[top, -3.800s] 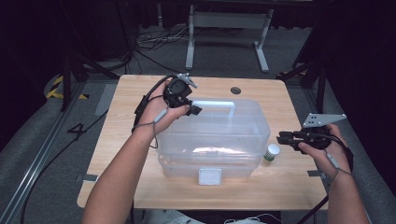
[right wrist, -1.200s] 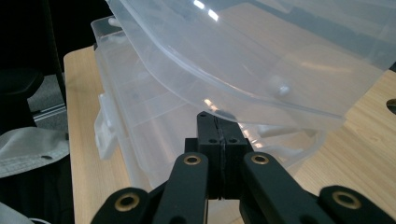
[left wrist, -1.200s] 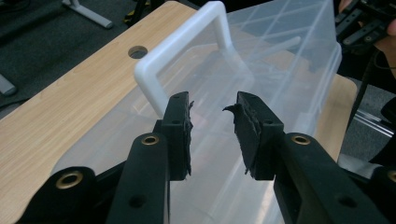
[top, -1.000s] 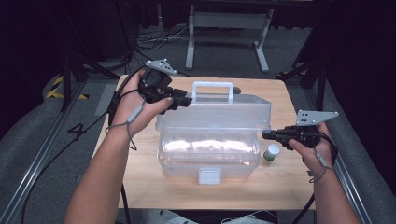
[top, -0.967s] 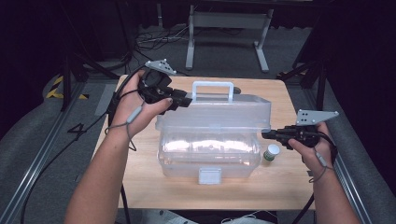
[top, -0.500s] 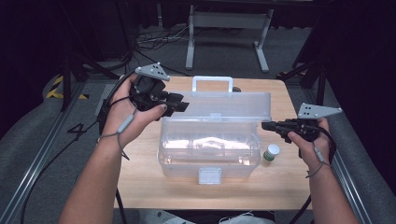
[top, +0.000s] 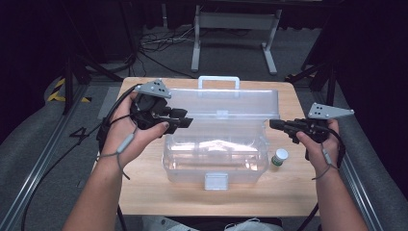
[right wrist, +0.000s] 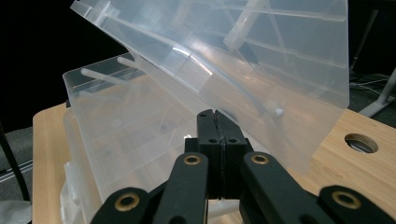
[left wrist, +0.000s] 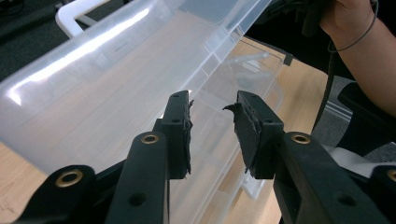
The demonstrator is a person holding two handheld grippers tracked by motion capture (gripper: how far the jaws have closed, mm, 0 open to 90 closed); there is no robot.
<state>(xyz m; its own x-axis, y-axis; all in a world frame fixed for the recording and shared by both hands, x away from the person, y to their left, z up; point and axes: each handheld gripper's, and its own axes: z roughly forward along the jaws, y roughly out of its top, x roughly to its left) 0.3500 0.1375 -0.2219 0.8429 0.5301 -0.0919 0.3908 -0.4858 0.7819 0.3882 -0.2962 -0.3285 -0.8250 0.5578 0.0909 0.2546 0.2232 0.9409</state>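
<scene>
Clear plastic box point(top: 214, 159) sits mid-table, latch tab facing you at the near side. Its lid point(top: 226, 103) is swung up and stands tilted toward the far edge, white carry handle point(top: 219, 79) at the top.

Your left gripper point(top: 185, 120) is at the box's left far corner, over the rim where lid meets box. Its jaws stand partly apart with a clear gap between the pads. In the left gripper view point(left wrist: 212, 133) nothing sits between them; the lid point(left wrist: 116, 79) lies just beyond the tips, and the pads do not press on it. Pad rubber looks torn at the edges.

Your right gripper point(top: 274, 125) is level at the box's right side, its tip just beside the lid's right edge. In the right gripper view point(right wrist: 215, 123) the jaws are pressed flat together with nothing between them, pointing at the tilted lid point(right wrist: 261, 60) and the open box point(right wrist: 116, 130) below. Whether the tip touches the lid, you cannot tell.

Small white bottle with a green band point(top: 279, 157) stands on the table point(top: 298, 192) just right of the box, near your right hand point(top: 320, 144).

Round hole in the table point(right wrist: 360, 142) to the right in the right gripper view.
</scene>
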